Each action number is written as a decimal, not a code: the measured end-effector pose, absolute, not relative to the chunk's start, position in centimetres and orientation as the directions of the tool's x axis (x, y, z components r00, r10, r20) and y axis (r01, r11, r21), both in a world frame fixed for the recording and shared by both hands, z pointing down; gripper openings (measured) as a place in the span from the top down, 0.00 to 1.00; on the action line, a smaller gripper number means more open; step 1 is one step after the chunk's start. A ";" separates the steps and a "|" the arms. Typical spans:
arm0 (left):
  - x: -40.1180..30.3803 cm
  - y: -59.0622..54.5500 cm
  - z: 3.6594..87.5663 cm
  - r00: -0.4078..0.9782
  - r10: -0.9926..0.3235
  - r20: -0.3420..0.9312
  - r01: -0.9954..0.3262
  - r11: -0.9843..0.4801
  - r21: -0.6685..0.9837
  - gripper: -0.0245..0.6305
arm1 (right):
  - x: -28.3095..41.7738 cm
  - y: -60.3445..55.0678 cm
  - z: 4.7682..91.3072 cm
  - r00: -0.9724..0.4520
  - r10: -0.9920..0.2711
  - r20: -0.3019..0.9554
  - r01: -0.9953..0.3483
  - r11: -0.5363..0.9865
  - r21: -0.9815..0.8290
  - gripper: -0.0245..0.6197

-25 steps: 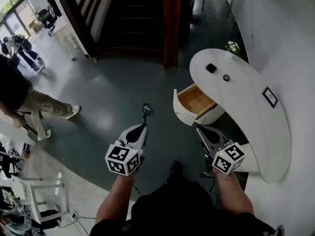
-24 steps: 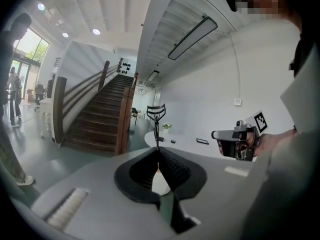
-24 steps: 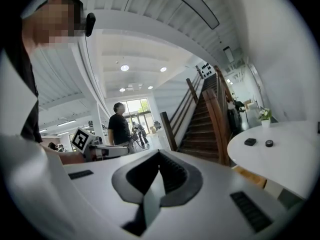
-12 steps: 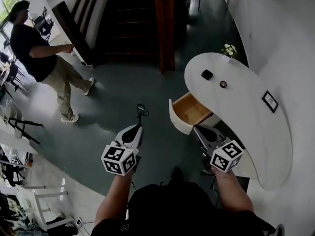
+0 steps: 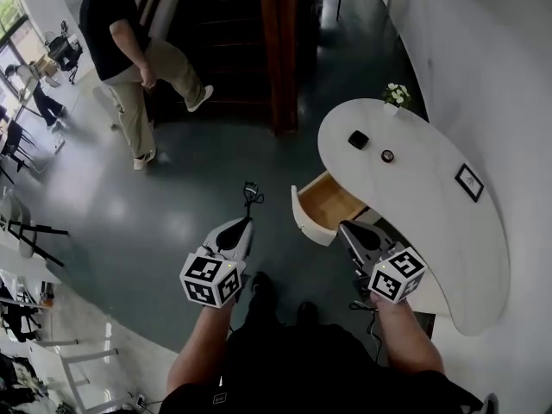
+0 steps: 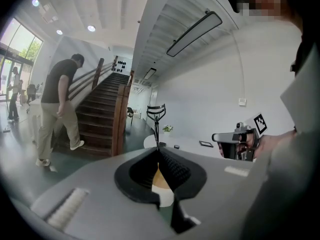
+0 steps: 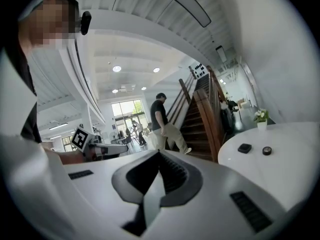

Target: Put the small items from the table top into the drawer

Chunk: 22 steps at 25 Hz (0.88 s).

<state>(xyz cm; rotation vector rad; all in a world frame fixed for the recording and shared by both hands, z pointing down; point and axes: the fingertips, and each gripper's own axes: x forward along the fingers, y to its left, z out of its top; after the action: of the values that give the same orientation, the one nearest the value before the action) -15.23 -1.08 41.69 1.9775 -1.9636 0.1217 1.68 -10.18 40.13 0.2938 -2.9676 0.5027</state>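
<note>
My left gripper [image 5: 249,222] is shut on the handle of a black eyelash curler [image 5: 252,194], which sticks up past its jaws [image 6: 156,116] over the floor, left of the open drawer [image 5: 329,203]. My right gripper [image 5: 348,229] hangs just in front of the drawer, shut with nothing in it [image 7: 160,154]. On the white table [image 5: 431,222] lie a small black square item [image 5: 357,140] and a small round item [image 5: 387,155]. Both show in the right gripper view, the square item [image 7: 244,148] left of the round item [image 7: 267,150].
A picture frame [image 5: 468,182] and a flower pot [image 5: 396,94] stand on the table. A person [image 5: 129,50] walks by the wooden staircase [image 5: 233,24] at the far left. White chairs [image 5: 26,231] line the left edge.
The person has walked from the left towards the stairs. The table and drawer have shifted slightly left and down in view. Both grippers keep their hold and pose.
</note>
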 end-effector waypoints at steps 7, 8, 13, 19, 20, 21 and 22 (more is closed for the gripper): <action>-20.9 -4.5 42.8 0.108 -0.953 0.284 -0.976 -0.046 0.214 0.94 | -3.6 -12.5 40.4 -0.954 -0.233 0.192 -0.280 0.918 -0.282 0.94; -22.0 -5.0 42.8 0.120 -0.952 0.281 -0.975 -0.059 0.214 0.94 | -4.6 -12.7 40.3 -0.950 -0.242 0.195 -0.290 0.916 -0.278 0.94; -26.9 -7.7 42.7 0.178 -0.947 0.267 -0.968 -0.120 0.219 0.94 | -9.8 -13.9 40.1 -0.937 -0.279 0.212 -0.330 0.907 -0.263 0.94; -29.4 -10.0 43.5 0.267 -0.925 0.271 -0.949 -0.203 0.242 0.94 | -12.7 -14.5 40.2 -0.911 -0.341 0.230 -0.395 0.882 -0.257 0.94; -29.4 -10.4 43.7 0.282 -0.920 0.272 -0.945 -0.218 0.245 0.94 | -12.7 -14.6 40.3 -0.905 -0.354 0.235 -0.409 0.876 -0.257 0.94; -29.4 -10.8 43.8 0.298 -0.915 0.273 -0.941 -0.232 0.247 0.94 | -12.6 -14.8 40.4 -0.899 -0.366 0.240 -0.423 0.869 -0.257 0.94; -29.2 -11.2 44.0 0.312 -0.909 0.275 -0.937 -0.246 0.250 0.94 | -12.4 -15.0 40.6 -0.893 -0.379 0.245 -0.436 0.862 -0.257 0.94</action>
<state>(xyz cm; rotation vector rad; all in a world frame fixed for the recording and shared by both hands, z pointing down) -29.23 -11.16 44.00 2.2217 -1.6487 0.1033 -12.43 -14.99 40.58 0.6293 -2.8505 0.4581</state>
